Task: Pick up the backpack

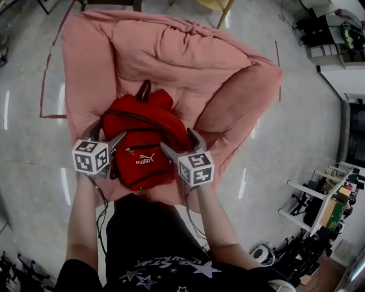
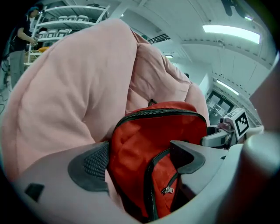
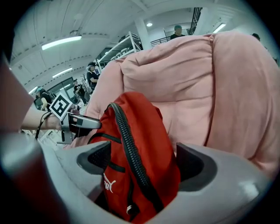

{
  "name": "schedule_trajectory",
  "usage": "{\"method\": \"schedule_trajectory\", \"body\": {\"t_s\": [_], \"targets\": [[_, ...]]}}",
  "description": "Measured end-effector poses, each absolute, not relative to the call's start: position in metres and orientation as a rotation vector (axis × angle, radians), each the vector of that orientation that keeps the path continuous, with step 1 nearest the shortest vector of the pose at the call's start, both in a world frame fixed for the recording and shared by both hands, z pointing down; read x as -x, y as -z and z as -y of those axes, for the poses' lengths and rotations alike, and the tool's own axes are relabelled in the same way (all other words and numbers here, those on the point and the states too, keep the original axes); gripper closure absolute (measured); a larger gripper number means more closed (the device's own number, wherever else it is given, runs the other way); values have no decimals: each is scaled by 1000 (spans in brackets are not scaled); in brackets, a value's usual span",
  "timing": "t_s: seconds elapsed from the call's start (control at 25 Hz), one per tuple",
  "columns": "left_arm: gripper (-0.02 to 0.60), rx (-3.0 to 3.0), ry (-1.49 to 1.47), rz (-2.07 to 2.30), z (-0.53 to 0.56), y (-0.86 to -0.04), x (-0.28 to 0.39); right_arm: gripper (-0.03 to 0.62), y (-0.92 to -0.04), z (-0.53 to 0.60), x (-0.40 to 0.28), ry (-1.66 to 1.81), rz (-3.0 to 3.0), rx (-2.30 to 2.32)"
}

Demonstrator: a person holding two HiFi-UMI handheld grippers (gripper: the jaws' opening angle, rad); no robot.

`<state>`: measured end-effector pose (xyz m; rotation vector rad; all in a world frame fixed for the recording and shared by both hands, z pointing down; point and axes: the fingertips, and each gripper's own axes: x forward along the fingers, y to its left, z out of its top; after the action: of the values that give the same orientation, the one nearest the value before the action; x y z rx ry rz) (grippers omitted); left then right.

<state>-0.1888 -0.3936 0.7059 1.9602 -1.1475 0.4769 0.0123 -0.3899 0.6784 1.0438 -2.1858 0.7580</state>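
A red backpack (image 1: 145, 142) with a white logo lies on a big pink beanbag chair (image 1: 171, 51), its top handle toward the back. My left gripper (image 1: 107, 134) straddles the backpack's left side, jaws open; in the left gripper view the red fabric and a zip (image 2: 148, 135) fill the gap between the pads (image 2: 94, 162). My right gripper (image 1: 182, 142) straddles the right side, also open. In the right gripper view the backpack (image 3: 140, 131) and its black zip stand between the jaws. Each gripper view shows the other gripper's marker cube across the backpack.
The beanbag sits on a glossy grey floor with a red tape line (image 1: 48, 74) at the left. Wooden chair legs (image 1: 223, 14) stand behind it. White shelving (image 1: 319, 199) and clutter are at the right. People stand far off by racks (image 3: 92, 74).
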Motion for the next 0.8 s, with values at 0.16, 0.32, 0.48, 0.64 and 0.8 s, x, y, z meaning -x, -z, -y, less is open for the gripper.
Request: {"method": "schedule_trajectory", "body": {"t_s": [0.16, 0.32, 0.48, 0.64, 0.8], "targets": [[166, -1963, -514, 1084, 412, -727, 179, 132, -697, 406, -4, -777, 2178, -990], [166, -1916, -561, 989, 419, -733, 170, 132, -704, 410, 1, -793, 2163, -938], [167, -1875, -649, 902, 426, -749, 156, 134, -716, 417, 3, -778, 2130, -915], [267, -1888, -690, 909, 430, -757, 153, 281, -728, 416, 5, -770, 2093, -880], [500, -1894, -607, 879, 425, -755, 154, 421, -725, 410, 10, -757, 2123, -836]]}}
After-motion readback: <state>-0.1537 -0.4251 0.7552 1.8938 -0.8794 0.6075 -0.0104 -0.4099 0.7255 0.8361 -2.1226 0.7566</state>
